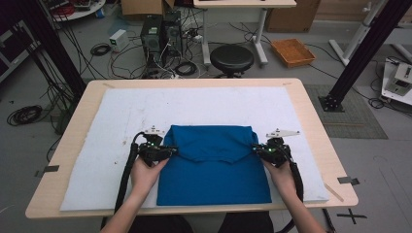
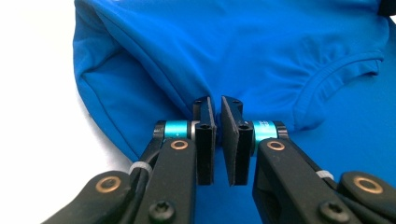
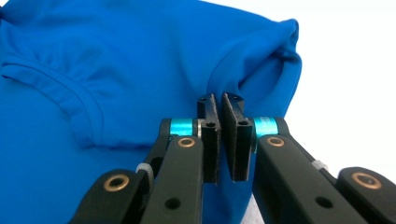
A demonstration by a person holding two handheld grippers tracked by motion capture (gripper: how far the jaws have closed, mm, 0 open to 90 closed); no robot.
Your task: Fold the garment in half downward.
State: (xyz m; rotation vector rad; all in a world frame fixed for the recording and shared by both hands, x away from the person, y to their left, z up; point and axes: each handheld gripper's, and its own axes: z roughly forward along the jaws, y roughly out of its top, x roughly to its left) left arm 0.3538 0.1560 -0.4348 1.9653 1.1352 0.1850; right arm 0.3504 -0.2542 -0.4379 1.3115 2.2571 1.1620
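The blue shirt (image 1: 214,165) is lying folded on the white pad (image 1: 102,145) that is covering the counter (image 1: 73,131), toward the near middle, with its upper part doubled over toward the near side. The left tool (image 1: 170,152) is pinching the shirt's left edge at the fold, jaws drawn nearly together on a ridge of cloth (image 2: 205,91); the right tool (image 1: 256,149) is doing the same at the right edge (cloth is bunching up between its pads in the right gripper view). The step in hand seems to be carrying this fold on. To do it well, both tools should be lifting together and level, keeping the cloth taut between them so the collar (image 2: 336,74) layer is not sagging or slipping, and moving at one pace so the new edge is landing straight.
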